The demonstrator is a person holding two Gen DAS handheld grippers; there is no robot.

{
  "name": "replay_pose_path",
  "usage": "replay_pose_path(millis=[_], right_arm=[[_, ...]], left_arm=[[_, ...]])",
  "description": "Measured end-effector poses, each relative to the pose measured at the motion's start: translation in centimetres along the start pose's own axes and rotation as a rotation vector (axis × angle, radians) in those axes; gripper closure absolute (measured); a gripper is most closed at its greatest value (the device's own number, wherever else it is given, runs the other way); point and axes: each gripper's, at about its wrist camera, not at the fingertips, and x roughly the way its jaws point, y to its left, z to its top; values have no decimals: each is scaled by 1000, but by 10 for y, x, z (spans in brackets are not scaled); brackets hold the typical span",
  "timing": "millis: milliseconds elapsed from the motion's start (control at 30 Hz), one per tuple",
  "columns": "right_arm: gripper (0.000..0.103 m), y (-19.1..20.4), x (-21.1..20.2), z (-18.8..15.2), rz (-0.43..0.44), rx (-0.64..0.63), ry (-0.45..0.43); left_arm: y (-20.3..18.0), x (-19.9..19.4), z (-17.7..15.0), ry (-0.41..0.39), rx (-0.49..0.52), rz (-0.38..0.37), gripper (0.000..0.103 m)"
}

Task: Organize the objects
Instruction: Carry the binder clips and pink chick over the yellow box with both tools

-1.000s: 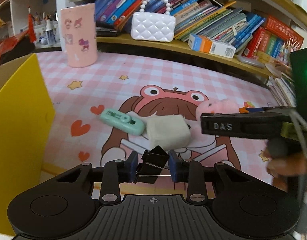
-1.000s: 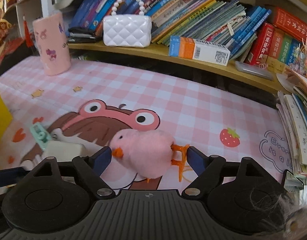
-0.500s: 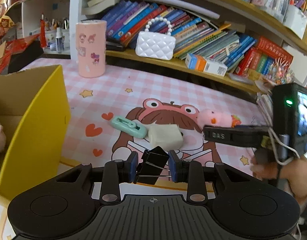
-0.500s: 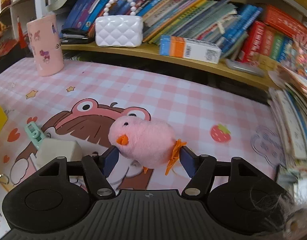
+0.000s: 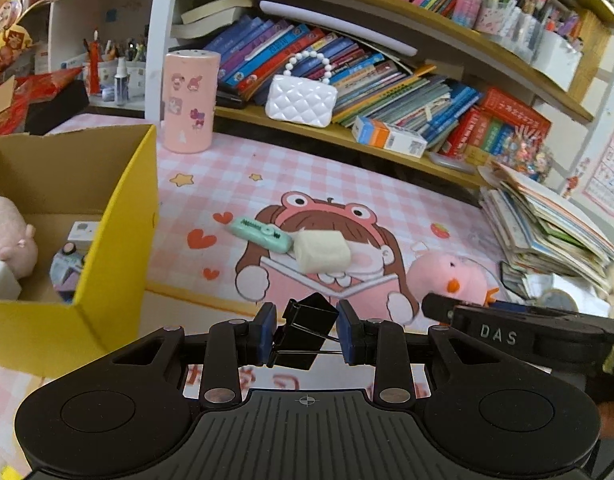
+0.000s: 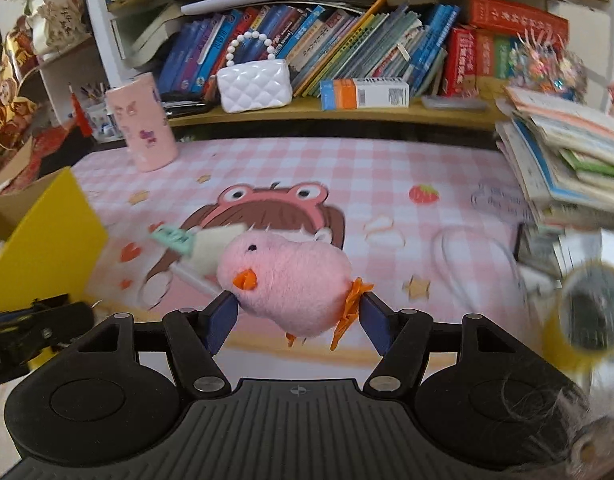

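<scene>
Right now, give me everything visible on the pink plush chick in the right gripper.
The pink plush chick is a small rounded soft toy with fuzzy pink fabric, a black bead eye, an orange beak and thin orange feet that dangle below and to one side. It is held sideways, lifted off the pink checked mat, with its beak toward the yellow box. The right gripper is shut on it, and both blue pads press its body. Nothing else touches it. The left wrist view shows it from the side.

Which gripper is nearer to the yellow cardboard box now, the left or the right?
Left. The left gripper, holding a black binder clip, is beside the yellow cardboard box. The right gripper, holding the pink plush chick, is farther right.
</scene>
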Motion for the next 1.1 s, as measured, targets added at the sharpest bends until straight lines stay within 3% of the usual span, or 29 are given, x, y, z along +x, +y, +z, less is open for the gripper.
replay_pose_path(millis=[433, 633, 1100], right_arm=[[39, 54, -45, -42, -44, 26, 27], [39, 91, -60, -58, -38, -23, 22], [39, 163, -78, -84, 15, -95, 8]], left_arm=[[40, -49, -22, -15, 31, -61, 72], [63, -72, -31, -32, 22, -66, 72], [123, -124, -52, -66, -24, -17, 72]])
